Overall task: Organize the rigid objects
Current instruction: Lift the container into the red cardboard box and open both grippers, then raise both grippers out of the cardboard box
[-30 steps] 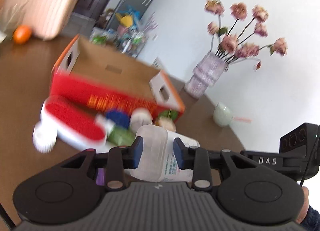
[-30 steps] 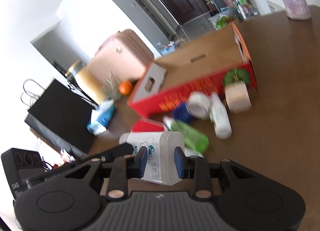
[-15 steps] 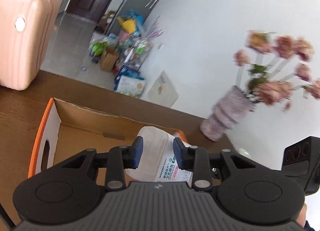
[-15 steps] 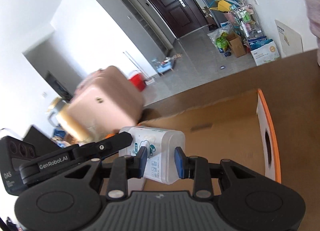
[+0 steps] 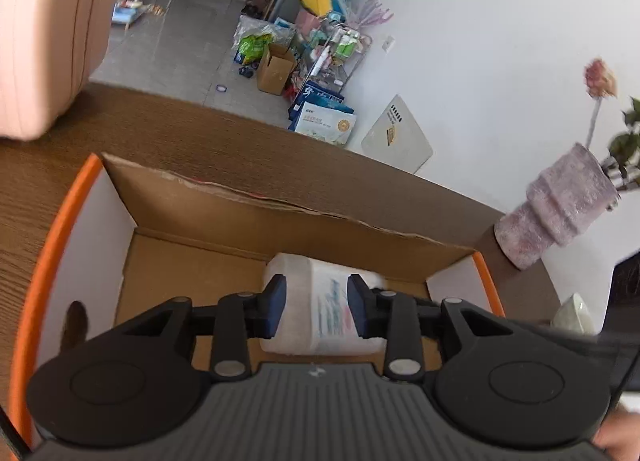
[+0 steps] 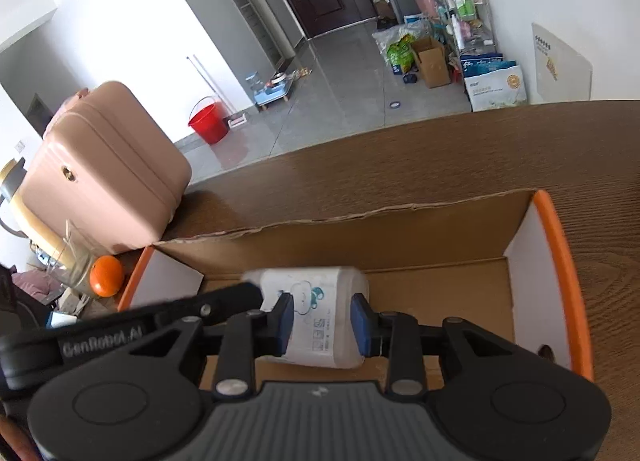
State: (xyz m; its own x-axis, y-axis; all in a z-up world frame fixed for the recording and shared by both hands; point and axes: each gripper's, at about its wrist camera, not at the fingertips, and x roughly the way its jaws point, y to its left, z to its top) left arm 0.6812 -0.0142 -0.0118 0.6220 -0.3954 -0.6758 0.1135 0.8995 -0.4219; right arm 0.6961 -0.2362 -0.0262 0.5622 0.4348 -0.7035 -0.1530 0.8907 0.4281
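A large white plastic bottle (image 5: 316, 303) with a printed label is held on its side by both grippers, low inside an open cardboard box (image 5: 224, 221) with orange edges. My left gripper (image 5: 316, 309) is shut on one end of the bottle. My right gripper (image 6: 323, 323) is shut on the other end (image 6: 320, 317), and the left gripper's body (image 6: 132, 331) shows beside it. The box (image 6: 400, 229) looks bare apart from the bottle. Whether the bottle touches the box floor is hidden.
The box sits on a brown wooden table (image 6: 440, 153). A pink suitcase (image 6: 100, 169) and an orange (image 6: 106, 275) stand at the left, a purple vase (image 5: 556, 205) with flowers at the right. Beyond the table edge lies cluttered floor.
Both grippers carried the bottle from above the pile of loose objects up over the box's front wall and down into the box. The loose objects have dropped out of view.
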